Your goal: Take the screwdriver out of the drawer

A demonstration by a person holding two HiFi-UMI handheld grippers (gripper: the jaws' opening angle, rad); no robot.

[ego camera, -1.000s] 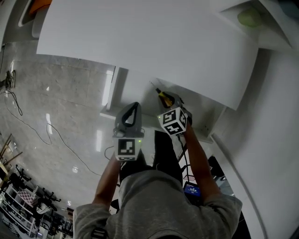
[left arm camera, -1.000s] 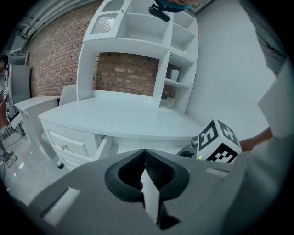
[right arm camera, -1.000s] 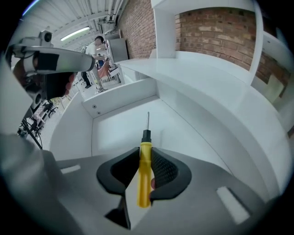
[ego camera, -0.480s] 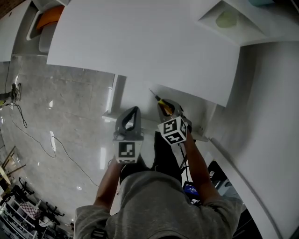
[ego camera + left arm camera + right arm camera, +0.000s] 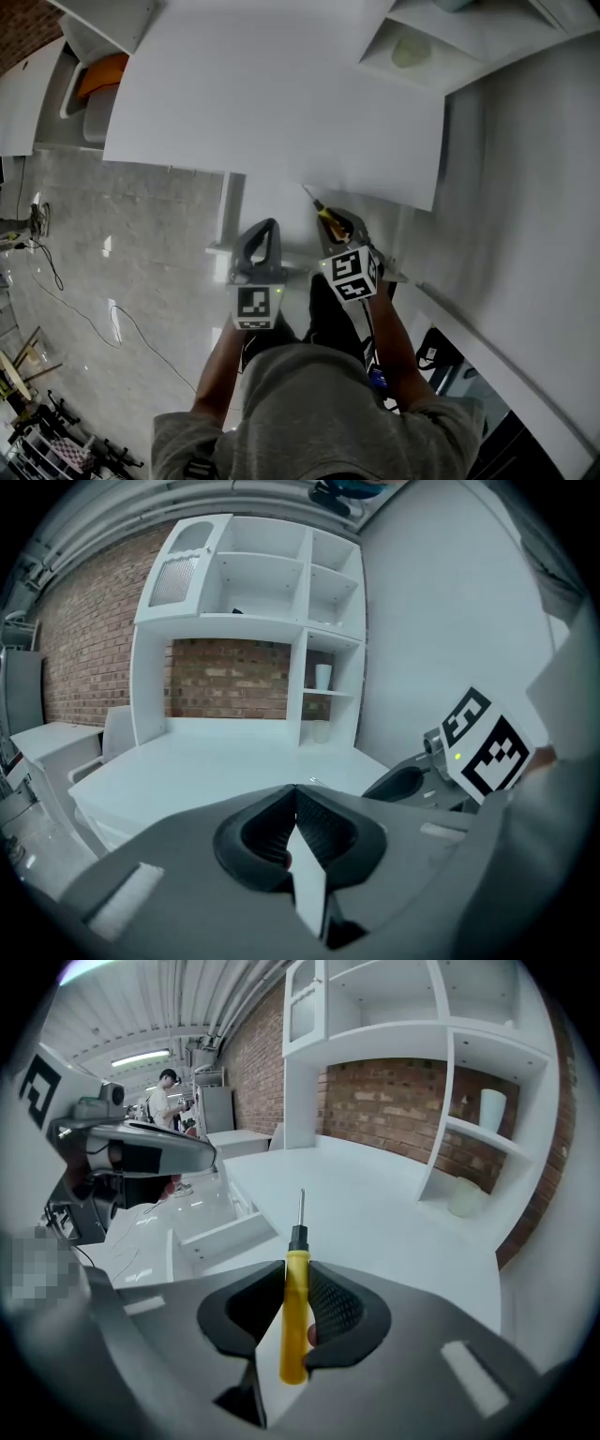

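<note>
Screwdriver (image 5: 294,1321) sat clenched by its yellow handle in the right gripper (image 5: 298,1274), its long axis running straight out along the jaws and its tip over the white desk (image 5: 375,1213). The open drawer (image 5: 220,1237) lay below-left, well apart. The left gripper (image 5: 293,799) was closed on nothing. Behind stood shelves (image 5: 487,1054) and a brick wall (image 5: 394,1101).

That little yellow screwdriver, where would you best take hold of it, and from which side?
Grip the screwdriver by its thick yellow handle, coming from the butt end so the jaws close on its two sides. The handle is broad and straight, likely a steadier hold than the thin metal shaft. The right gripper holds it just so, tip pointing ahead.
</note>
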